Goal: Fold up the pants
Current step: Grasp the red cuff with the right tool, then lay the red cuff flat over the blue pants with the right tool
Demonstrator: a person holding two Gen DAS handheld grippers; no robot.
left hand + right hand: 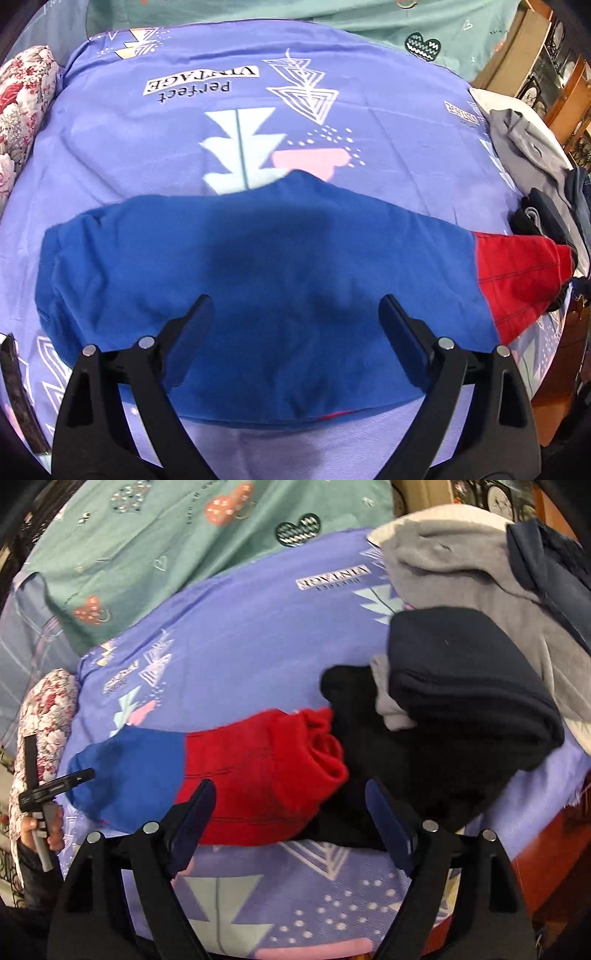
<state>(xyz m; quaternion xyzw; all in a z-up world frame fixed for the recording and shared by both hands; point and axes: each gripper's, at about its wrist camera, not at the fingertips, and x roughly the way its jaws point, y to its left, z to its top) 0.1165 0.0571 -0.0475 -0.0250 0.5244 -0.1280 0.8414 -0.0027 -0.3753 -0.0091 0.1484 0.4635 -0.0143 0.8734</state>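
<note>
1. Pants (258, 288) lie flat across the bed (147, 147), blue body, red end to the right.
2. Left tool (295, 325) and right tool (286, 805) both released, nothing gripped.
3. Next fold — pinch both layers at an edge, keep it square.

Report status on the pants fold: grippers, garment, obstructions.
Left gripper and right gripper open, empty. Blue-and-red pants lie folded on purple sheet. Dark clothes pile against red end.

left wrist: close above pants (258, 280), angled down, facing bed's far side
right wrist: close over pants' red end (258, 775)
shared: pants
</note>
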